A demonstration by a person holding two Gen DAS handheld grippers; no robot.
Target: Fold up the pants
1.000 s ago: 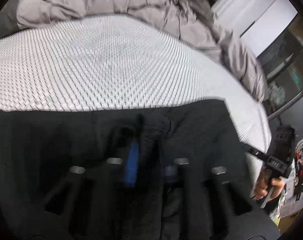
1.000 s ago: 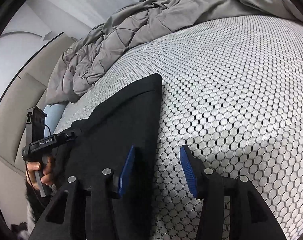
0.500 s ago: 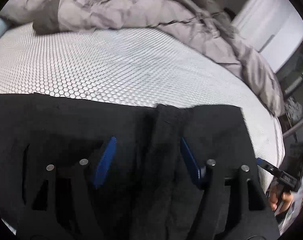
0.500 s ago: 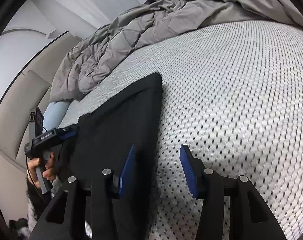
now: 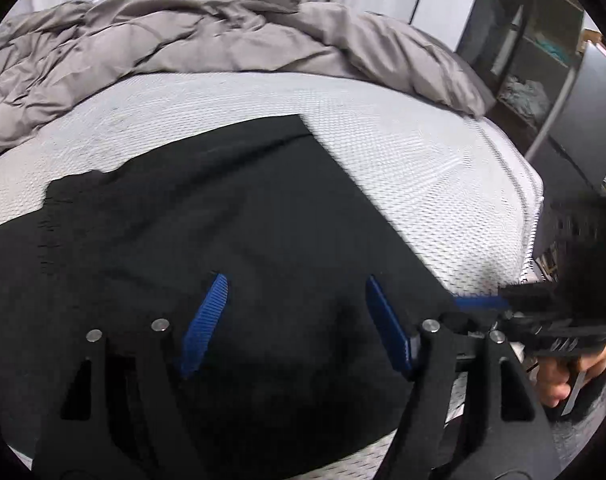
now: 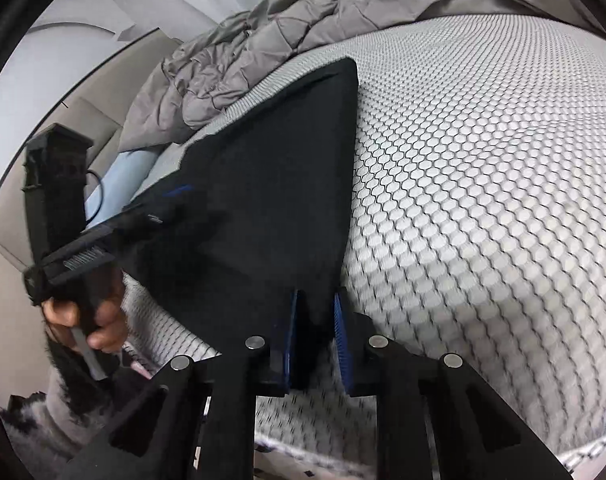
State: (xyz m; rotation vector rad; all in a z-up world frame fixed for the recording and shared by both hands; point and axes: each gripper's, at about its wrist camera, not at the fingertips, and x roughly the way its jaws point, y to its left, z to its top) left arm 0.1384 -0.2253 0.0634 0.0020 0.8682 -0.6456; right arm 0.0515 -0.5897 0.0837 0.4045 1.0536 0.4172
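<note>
Pants point(image 5: 231, 240) lie flat on the bed point(image 5: 423, 160), moved since before. The left gripper point(image 5: 295, 320) has just let go and hangs wide over them. The right gripper point(image 6: 315, 336) has just pinched their near corner, with bare bed beside.

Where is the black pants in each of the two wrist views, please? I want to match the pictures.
Left wrist view: the pants fill the centre and lower left, lying flat on the mattress, under the open left gripper.
Right wrist view: the pants run from the upper centre down to the bottom centre, where their edge sits between the pads of the right gripper.
Shared landmark: the grey duvet behind the pants.
</note>
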